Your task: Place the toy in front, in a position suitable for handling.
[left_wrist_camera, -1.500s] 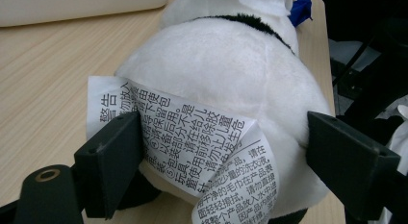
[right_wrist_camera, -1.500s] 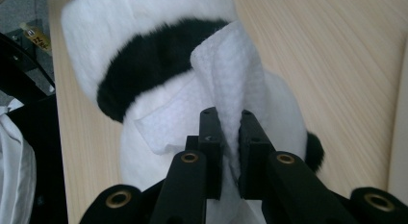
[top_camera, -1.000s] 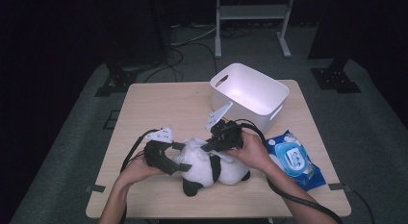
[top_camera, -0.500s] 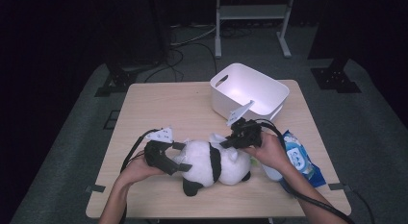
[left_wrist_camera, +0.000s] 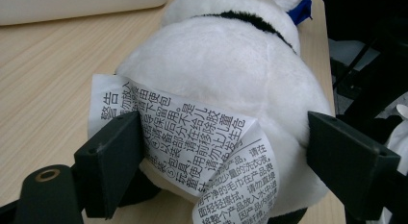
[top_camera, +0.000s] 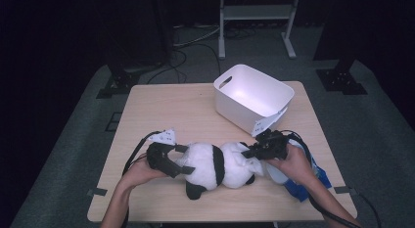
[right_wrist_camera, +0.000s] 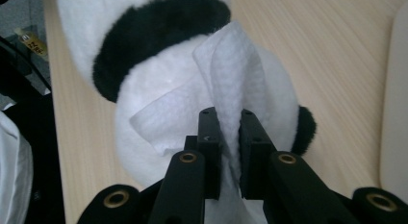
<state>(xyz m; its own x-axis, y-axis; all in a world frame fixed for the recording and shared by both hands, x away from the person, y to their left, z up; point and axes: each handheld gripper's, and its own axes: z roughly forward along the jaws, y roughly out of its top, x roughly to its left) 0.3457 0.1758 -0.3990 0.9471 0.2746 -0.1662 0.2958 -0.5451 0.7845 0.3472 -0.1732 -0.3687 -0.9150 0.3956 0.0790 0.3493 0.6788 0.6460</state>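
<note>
A black-and-white panda plush [top_camera: 215,164] lies on its side near the table's front edge. My left gripper [top_camera: 186,159] is at its left end, jaws wide and pressed on either side of the white rump [left_wrist_camera: 226,56]. A printed paper label [left_wrist_camera: 192,132] hangs there against one jaw of that left gripper [left_wrist_camera: 226,132]. At the plush's right end my right gripper [top_camera: 250,153] is shut on a folded white wipe [right_wrist_camera: 231,75]. The wipe lies against the plush's white head [right_wrist_camera: 144,89], just past the right gripper [right_wrist_camera: 230,123].
A white plastic bin [top_camera: 281,91] stands at the back right of the wooden table [top_camera: 166,110], close behind my right hand. A blue pack of wipes [top_camera: 313,181] lies under my right forearm near the right edge. Cables trail from both grippers.
My right gripper has moved to the right and a little lower, from above the plush's middle to its head end, with the wipe in it. The left gripper has stayed put.
</note>
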